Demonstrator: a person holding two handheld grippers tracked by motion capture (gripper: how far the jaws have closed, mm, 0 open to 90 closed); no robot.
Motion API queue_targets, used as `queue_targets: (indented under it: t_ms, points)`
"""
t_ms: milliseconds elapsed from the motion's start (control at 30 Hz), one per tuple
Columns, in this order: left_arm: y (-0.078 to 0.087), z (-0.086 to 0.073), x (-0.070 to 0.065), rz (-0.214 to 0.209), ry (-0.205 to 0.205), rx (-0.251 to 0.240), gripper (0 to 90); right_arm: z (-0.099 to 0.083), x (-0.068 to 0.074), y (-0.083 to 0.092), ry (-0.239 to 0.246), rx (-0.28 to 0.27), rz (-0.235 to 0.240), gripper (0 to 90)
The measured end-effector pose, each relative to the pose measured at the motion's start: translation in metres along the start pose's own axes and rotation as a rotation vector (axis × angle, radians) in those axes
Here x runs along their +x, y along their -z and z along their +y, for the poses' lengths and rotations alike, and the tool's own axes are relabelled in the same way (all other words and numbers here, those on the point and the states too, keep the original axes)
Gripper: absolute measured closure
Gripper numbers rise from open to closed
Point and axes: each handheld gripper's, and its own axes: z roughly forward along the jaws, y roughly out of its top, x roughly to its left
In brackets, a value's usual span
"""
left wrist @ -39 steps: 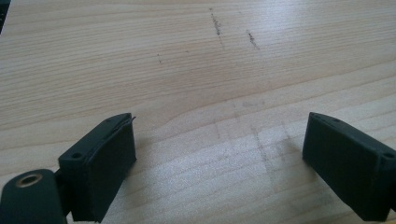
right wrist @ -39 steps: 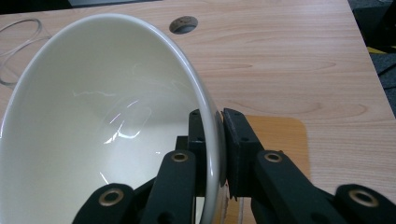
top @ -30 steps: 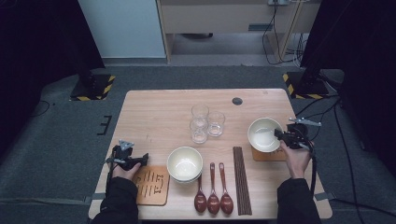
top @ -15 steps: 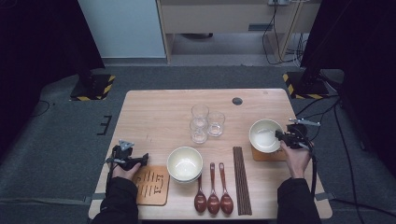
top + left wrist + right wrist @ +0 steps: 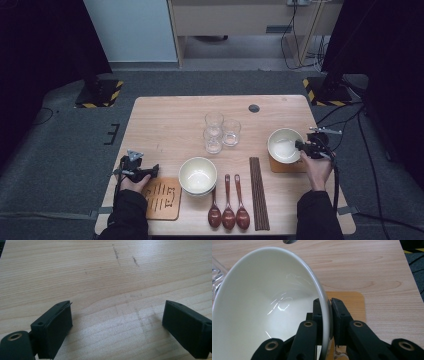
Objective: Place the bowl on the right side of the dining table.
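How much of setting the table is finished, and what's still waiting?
Little looks done yet. In hand: the right gripper pinches the rim of a white bowl over the right wooden coaster, though I cannot tell if it rests there. Waiting: the stacked bowls, three glasses, three spoons and chopsticks. The left coaster is bare, and the left gripper is open over bare table.

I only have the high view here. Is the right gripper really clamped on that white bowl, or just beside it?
Observer: Clamped. In the right gripper view the right gripper pinches the white bowl's rim, one of its fingers inside, one outside.
Operator: Is the bowl level?
Observer: No, tilted; its rim runs steeply across that view, above the wooden coaster.
Operator: And the left gripper?
Observer: The left gripper is open over bare table, nothing between its fingers.
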Motion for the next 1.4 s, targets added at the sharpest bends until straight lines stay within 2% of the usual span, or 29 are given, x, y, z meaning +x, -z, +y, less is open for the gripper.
queue_targets:
  t_ms: [433,733,1133,1400]
  points:
    - [0.0,0.0,0.0,0.001,0.001,0.001,7.6,-0.001,-0.007,-0.009,-0.004,0.036,-0.013,82.7]
    - [0.0,0.0,0.0,0.001,0.0,0.001,7.6,-0.002,-0.011,-0.016,-0.011,0.062,-0.005,82.8]
    - [0.0,0.0,0.0,0.003,0.0,0.002,7.4,-0.002,-0.016,-0.017,-0.033,0.092,0.019,83.1]
    - [0.0,0.0,0.0,0.004,0.001,0.002,7.3,-0.002,-0.017,-0.018,-0.032,0.1,0.01,83.3]
